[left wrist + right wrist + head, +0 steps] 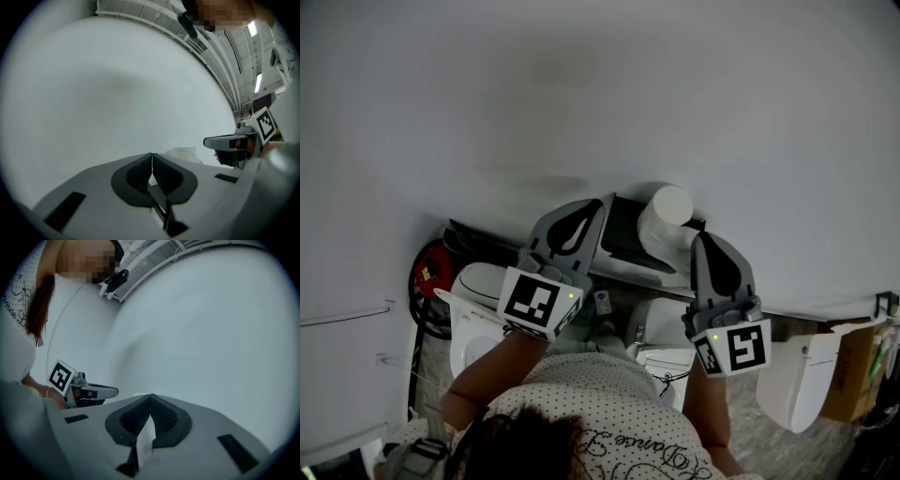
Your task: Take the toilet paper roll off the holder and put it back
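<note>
Reading it big to small: white wall [581,94] behind everything, toilets [476,323] on the floor below, and a dark holder [623,239] on the wall. The toilet paper roll [667,217] is still on the holder, at its right end. Lift-off not yet done, I'd say.

Risks:
- Both sets of jaws are closed tip to tip, so neither can take the roll's width as it stands. Pushing in like this would only shove the roll along or off the holder, and the drop is toward the toilets.
- Right gripper [150,399]: a white strip shows in the gap behind the closed tips. Could be a loose sheet pinched there, could be a pale surface seen through the gap; can't tell. If it's a sheet, pulling back would unwind paper instead of lifting the roll.
- Left gripper [152,159]: nothing between its jaws.

Roll vs jaws:
- Head view: the roll sits between the two grippers. Right tips are just beside its right flank; contact unclear.
- Left tips are over the holder's left part, apart from the roll.
- Left gripper view: the roll is beyond the tips and slightly to the right, not between them.
</note>
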`<state>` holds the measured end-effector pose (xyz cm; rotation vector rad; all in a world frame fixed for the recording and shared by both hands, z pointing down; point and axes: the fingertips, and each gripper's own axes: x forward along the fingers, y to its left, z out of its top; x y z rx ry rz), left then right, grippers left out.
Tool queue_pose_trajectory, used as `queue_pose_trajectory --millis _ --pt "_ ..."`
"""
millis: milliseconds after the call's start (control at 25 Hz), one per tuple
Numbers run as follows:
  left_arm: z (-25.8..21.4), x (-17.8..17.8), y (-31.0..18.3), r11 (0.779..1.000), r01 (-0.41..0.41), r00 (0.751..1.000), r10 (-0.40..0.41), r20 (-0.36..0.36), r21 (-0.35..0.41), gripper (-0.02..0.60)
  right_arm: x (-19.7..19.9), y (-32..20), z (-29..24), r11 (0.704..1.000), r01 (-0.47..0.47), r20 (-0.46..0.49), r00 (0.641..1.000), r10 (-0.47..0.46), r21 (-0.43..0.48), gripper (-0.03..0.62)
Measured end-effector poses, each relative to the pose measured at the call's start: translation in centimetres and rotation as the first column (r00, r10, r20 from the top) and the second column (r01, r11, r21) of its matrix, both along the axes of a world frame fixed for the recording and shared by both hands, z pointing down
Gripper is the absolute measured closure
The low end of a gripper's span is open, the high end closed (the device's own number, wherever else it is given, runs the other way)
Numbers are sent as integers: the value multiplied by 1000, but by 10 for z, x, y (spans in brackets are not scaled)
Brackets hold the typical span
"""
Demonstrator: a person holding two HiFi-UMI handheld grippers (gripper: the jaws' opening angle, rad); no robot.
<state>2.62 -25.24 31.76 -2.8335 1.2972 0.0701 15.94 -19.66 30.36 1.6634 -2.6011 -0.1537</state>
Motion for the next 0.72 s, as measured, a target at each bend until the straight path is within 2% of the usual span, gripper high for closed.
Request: queue_pose_trajectory --millis 240,720 --pt "12 4 4 1000 -15 1000 15 10 -19 575 -5 5 7 1000 -24 61 998 23 13 582" --pt "31 15 12 997 -56 998 58 32 -46 575 -11 6 33 998 -47 33 998 48 -32 582"
